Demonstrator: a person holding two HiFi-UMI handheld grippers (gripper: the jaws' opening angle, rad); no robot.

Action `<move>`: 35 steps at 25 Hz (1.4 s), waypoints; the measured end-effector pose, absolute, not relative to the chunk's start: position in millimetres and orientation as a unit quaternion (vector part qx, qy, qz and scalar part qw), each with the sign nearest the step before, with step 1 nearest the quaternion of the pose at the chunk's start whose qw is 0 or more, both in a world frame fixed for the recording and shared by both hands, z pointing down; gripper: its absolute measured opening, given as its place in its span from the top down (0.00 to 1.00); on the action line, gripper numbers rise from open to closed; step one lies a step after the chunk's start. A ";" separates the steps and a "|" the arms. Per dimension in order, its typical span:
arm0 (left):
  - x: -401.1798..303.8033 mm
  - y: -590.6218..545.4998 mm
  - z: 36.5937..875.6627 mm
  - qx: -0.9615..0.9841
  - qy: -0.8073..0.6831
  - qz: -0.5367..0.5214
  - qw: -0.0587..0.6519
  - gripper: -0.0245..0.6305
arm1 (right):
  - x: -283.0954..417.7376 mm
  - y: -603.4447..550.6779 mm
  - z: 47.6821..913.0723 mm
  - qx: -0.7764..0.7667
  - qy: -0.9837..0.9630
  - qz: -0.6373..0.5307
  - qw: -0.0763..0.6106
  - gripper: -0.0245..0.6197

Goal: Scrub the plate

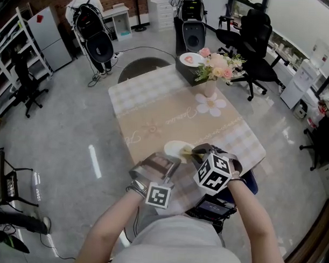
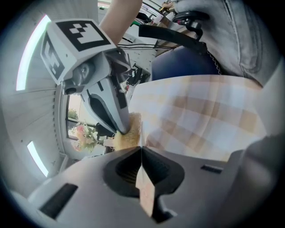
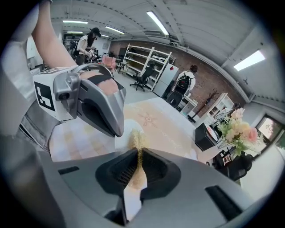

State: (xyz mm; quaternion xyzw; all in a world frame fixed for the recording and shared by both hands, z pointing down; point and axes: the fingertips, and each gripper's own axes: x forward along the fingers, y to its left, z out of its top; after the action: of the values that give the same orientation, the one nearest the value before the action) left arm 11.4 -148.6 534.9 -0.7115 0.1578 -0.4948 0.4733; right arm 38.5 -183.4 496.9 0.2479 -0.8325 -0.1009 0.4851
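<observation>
- Head view: the white plate (image 1: 173, 148) lies at the near edge of the table (image 1: 154, 109), between the left gripper (image 1: 173, 160) and the right gripper (image 1: 196, 151). Farther back, a vase (image 1: 209, 88) holds flowers (image 1: 219, 66).
- Left gripper view: its jaws pinch the plate's rim, with the yellow sponge (image 2: 129, 134) just beyond.
- Right gripper view: its jaws clamp the sponge flat, its tip against the plate.

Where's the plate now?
The plate is low and central in the head view, at the near edge of the table, pinched by the left claw; the right claw holds a sponge on it.

Left claw (image 2: 141, 149) tight on plate (image 2: 145, 190) edge
</observation>
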 end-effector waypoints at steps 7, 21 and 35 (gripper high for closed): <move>12.8 -146.1 535.1 -0.712 0.157 -0.492 0.475 0.94 | 54.0 -206.0 520.6 0.267 -0.816 -0.082 0.507 0.90; 11.0 -145.4 536.6 -0.716 0.153 -0.492 0.470 0.94 | 53.6 -244.7 545.7 0.295 -0.819 -0.031 0.492 0.90; 12.4 -152.8 529.1 -0.706 0.171 -0.486 0.486 0.94 | 36.6 -222.5 484.9 0.277 -0.858 -0.046 0.431 0.90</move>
State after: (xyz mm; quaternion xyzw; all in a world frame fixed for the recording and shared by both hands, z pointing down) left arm 12.4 -152.8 529.1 -0.7064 0.1710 -0.4858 0.4855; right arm 36.6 -222.5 484.9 0.2765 -0.8576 -0.0465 0.4312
